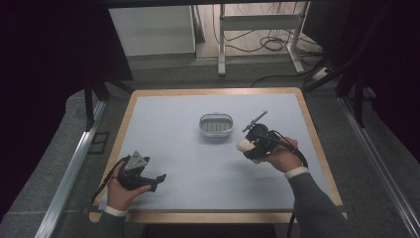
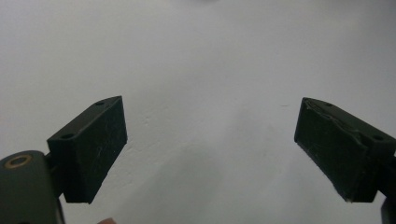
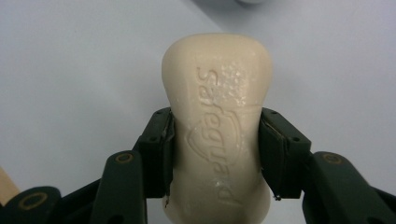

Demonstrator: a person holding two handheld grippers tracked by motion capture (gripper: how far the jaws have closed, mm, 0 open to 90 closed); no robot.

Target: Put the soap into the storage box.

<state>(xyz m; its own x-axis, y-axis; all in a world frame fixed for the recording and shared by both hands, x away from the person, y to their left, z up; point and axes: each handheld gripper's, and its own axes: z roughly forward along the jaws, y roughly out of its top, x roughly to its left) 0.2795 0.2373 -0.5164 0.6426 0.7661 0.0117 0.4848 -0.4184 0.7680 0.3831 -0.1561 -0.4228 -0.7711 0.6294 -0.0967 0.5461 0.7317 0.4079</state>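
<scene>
The right gripper (image 3: 215,154) has its fingers (image 3: 156,149) clamped on the waist of a cream bar of soap (image 3: 217,126), one pad on each long side; the narrow middle gives the pads a seat, so the slick bar is less likely to squirt out endways. In the high view the soap (image 1: 243,145) is off the tabletop (image 1: 178,148), held just to the right of the small white soap dish (image 1: 216,124) — near it, not yet over it; the likely aim is to set the bar into that slotted tray. The left gripper (image 1: 159,177) lies low near the front left of the tabletop, well apart from the dish; its fingers (image 2: 93,149) stand wide open with nothing between them — parked clear of the right hand's path.
</scene>
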